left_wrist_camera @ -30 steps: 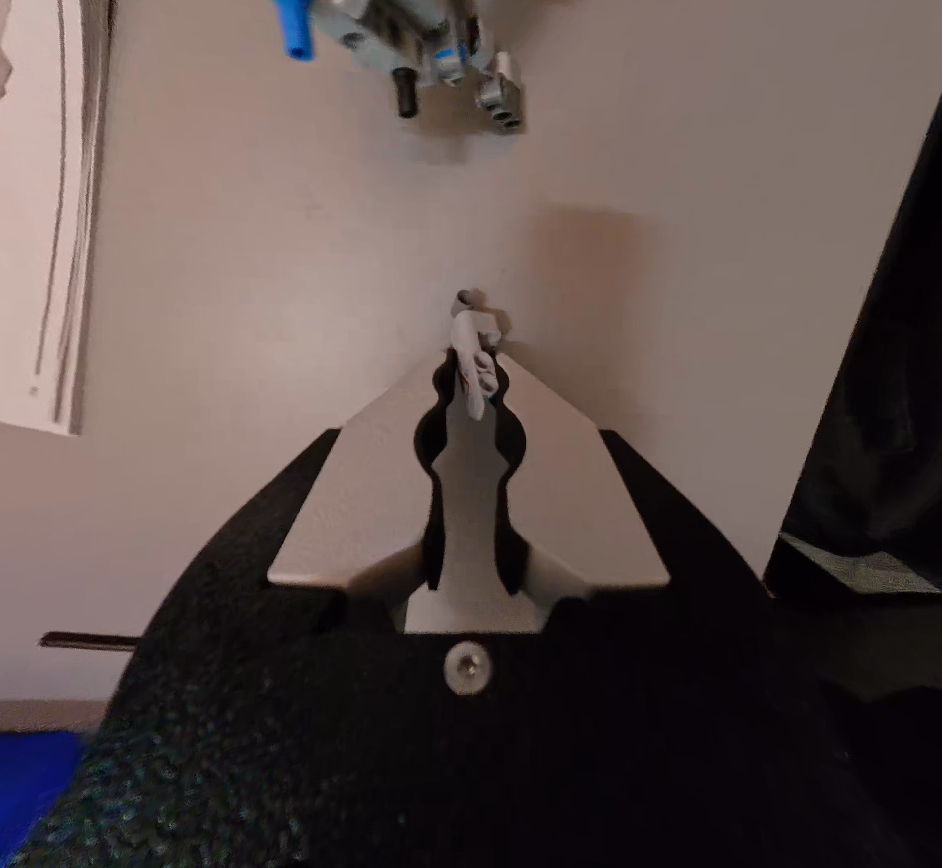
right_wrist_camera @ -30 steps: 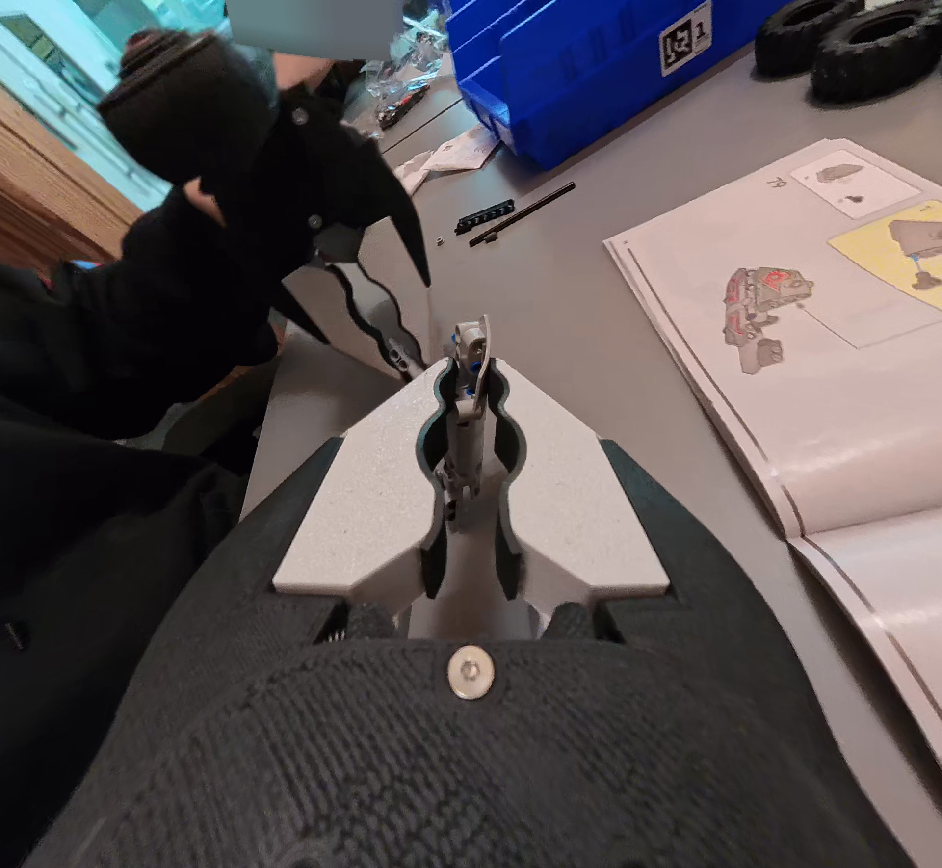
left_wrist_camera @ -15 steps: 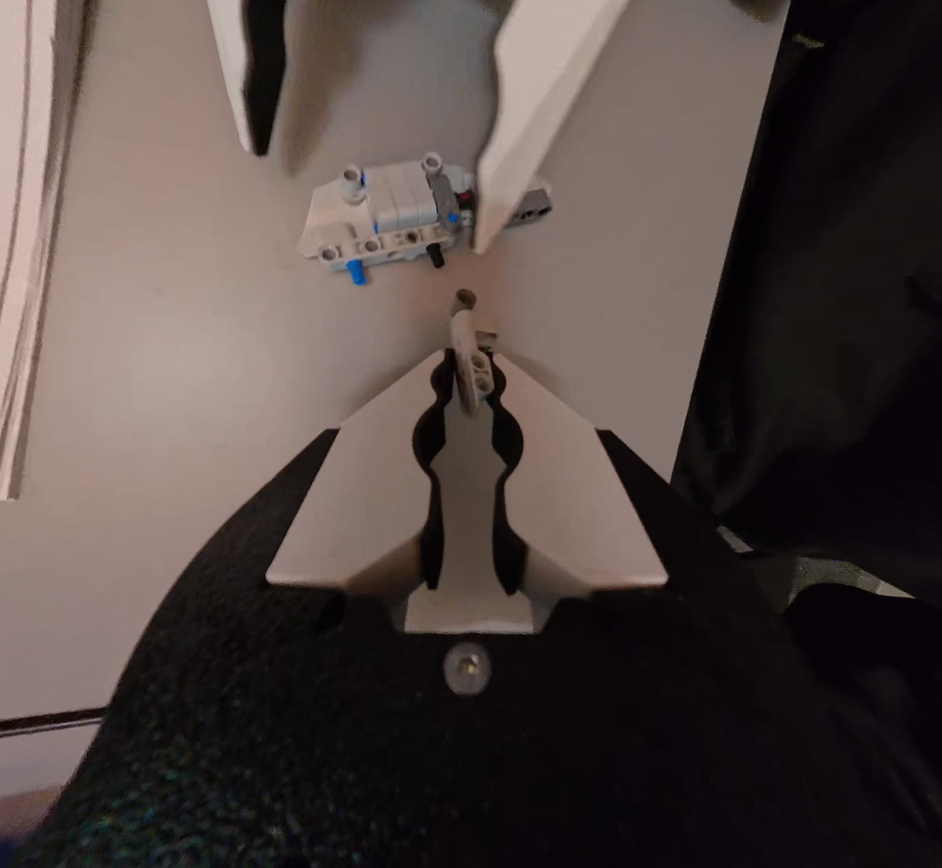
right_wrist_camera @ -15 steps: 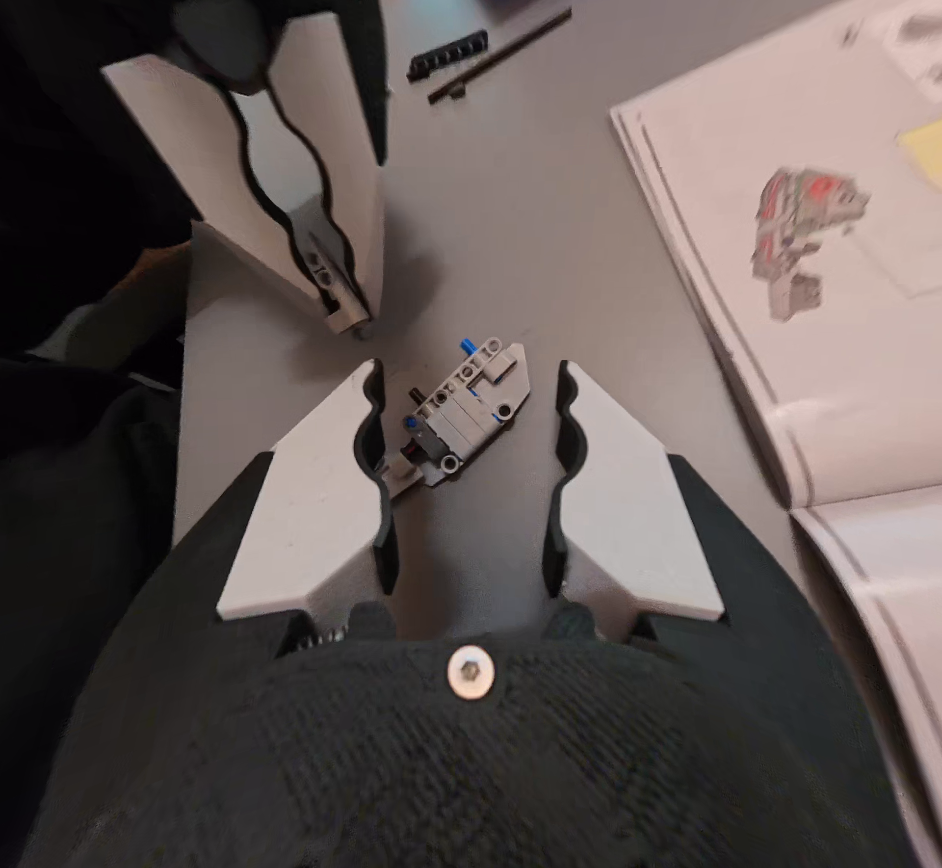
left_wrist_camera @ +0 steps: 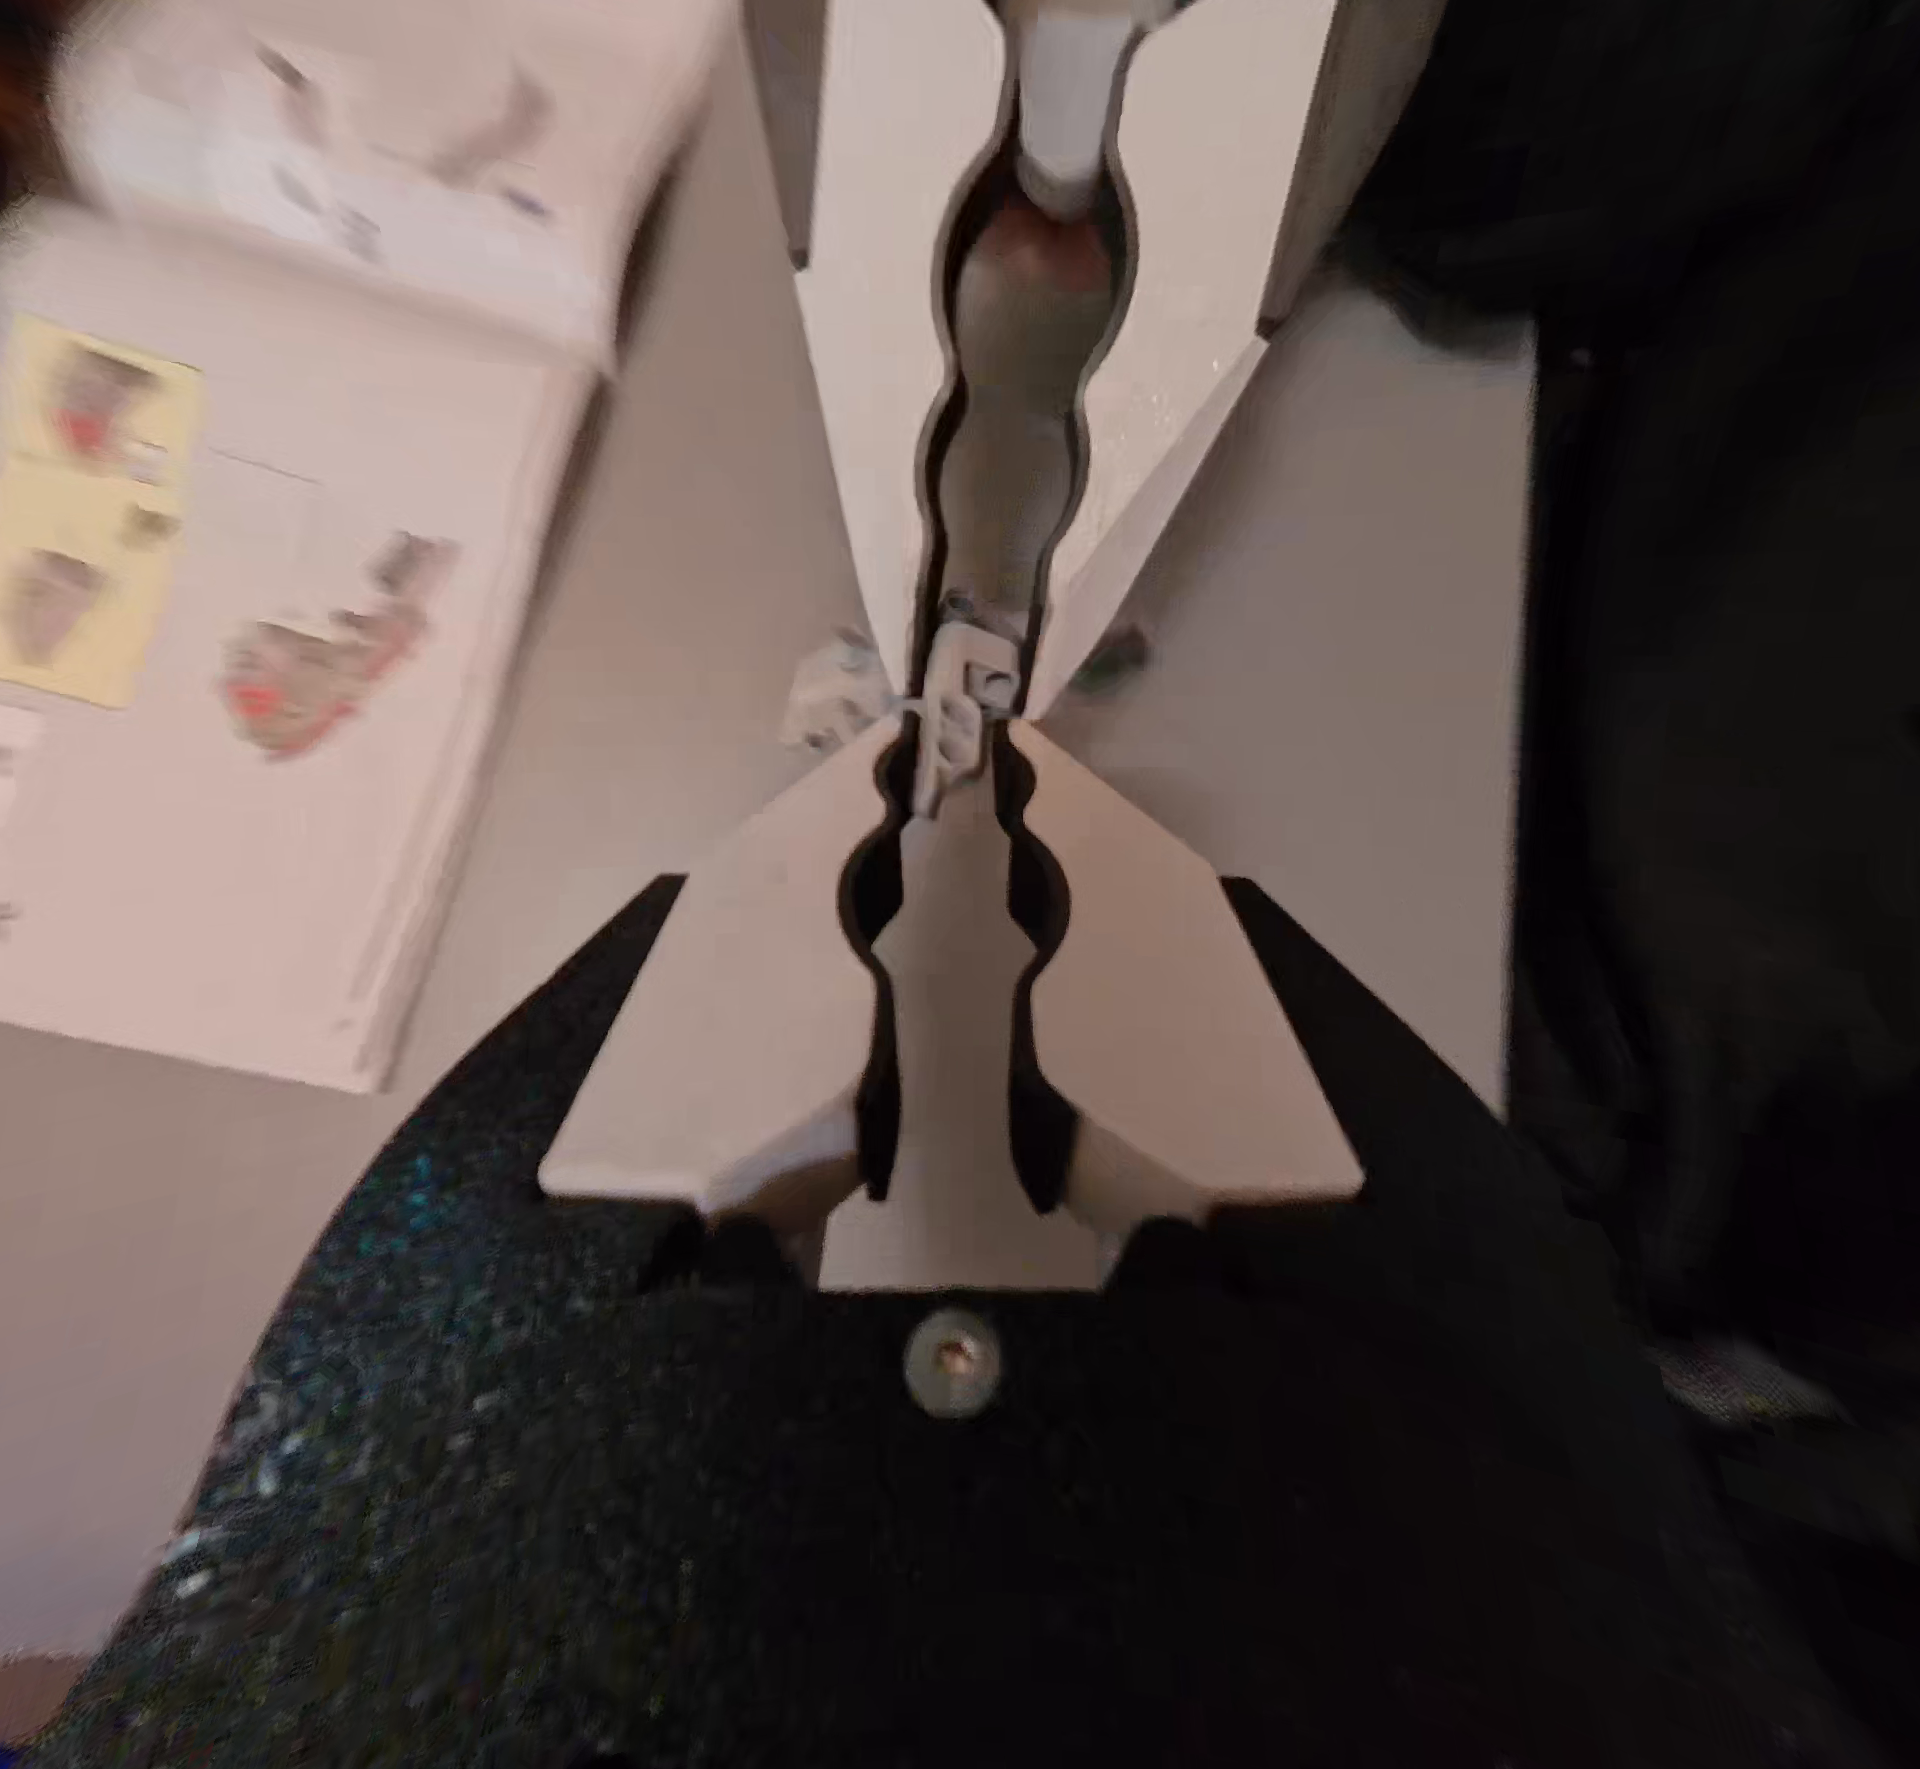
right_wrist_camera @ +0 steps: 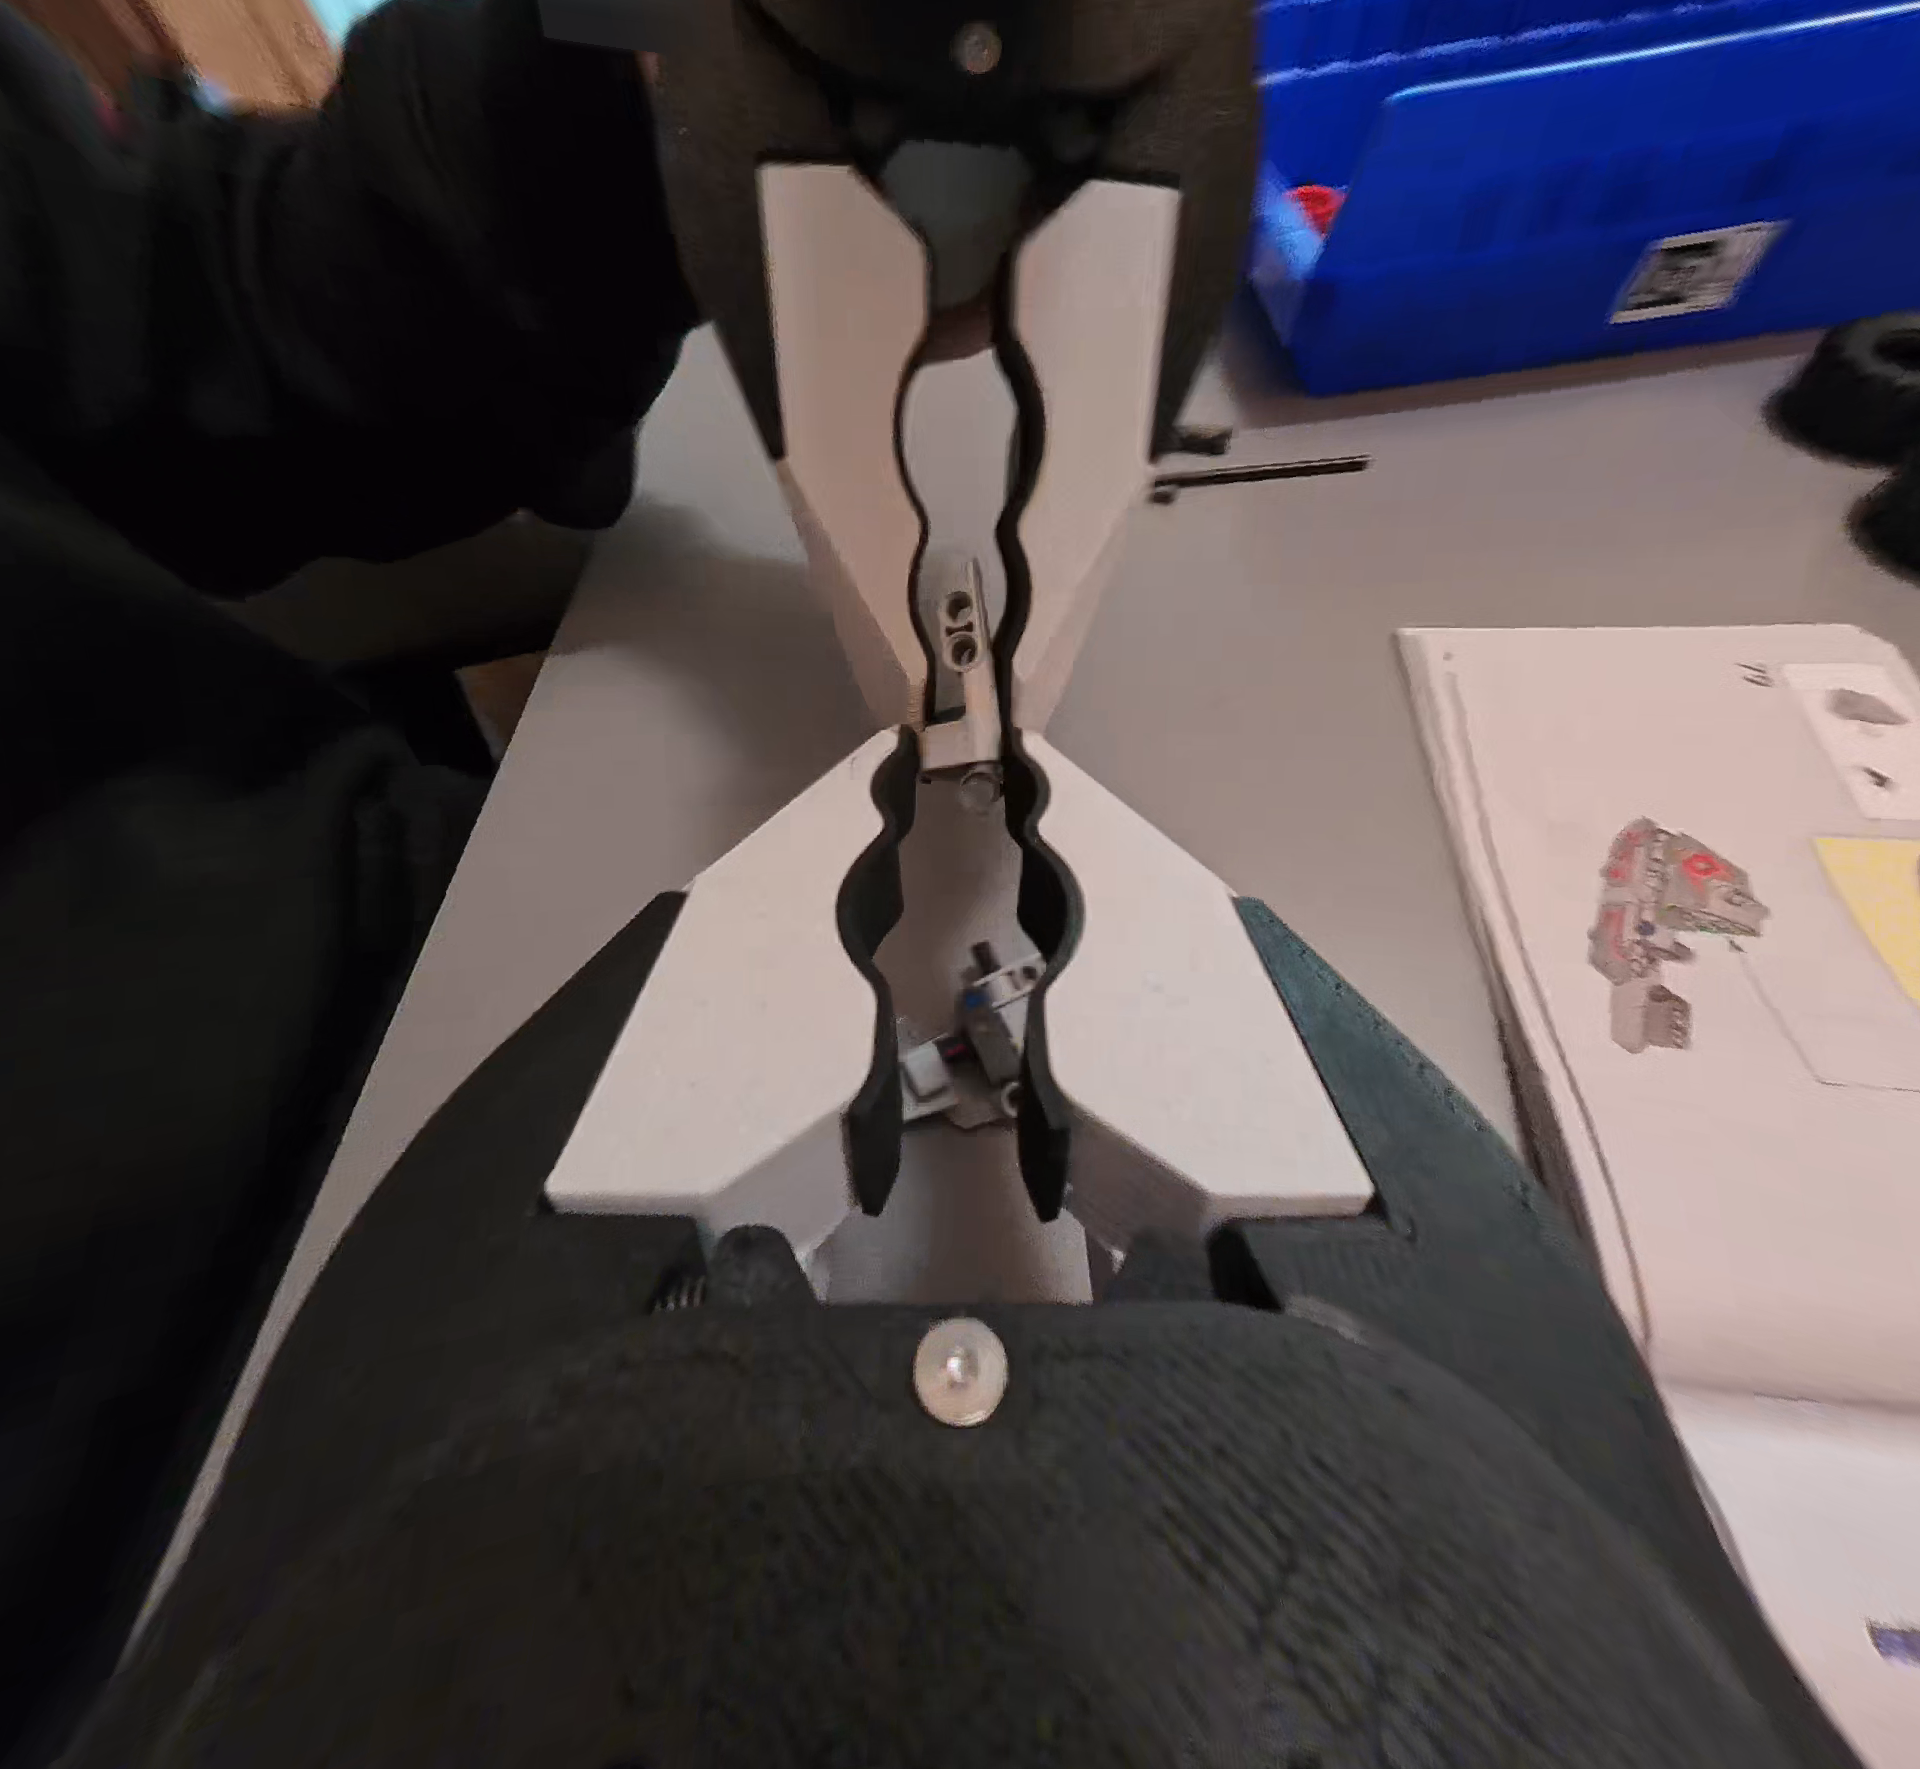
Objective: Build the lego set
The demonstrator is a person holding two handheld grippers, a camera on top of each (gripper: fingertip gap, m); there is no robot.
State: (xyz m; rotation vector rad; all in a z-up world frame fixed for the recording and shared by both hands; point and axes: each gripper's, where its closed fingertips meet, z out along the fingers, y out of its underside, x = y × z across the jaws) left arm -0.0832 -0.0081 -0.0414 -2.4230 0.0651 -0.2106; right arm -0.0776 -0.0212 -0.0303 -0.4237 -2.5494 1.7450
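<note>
Since half a second ago the right gripper (right_wrist_camera: pixel 961 763) has closed from wide open around the grey lego assembly (right_wrist_camera: pixel 971 1044), which now sits between its fingers instead of lying flat on the grey table (right_wrist_camera: pixel 1247 639). Left gripper (left_wrist_camera: pixel 951 743) is pinched nearly shut on a small light-grey lego connector piece (right_wrist_camera: pixel 961 639), meeting the right gripper tip to tip. The connector's end touches the assembly's top edge at the tips. To the right of the right gripper lies an open white instruction booklet (right_wrist_camera: pixel 1662 992); beyond it, blue plastic bins (right_wrist_camera: pixel 1558 161), black rubber tyres (right_wrist_camera: pixel 1860 400) and a thin black axle rod (right_wrist_camera: pixel 1268 470).
</note>
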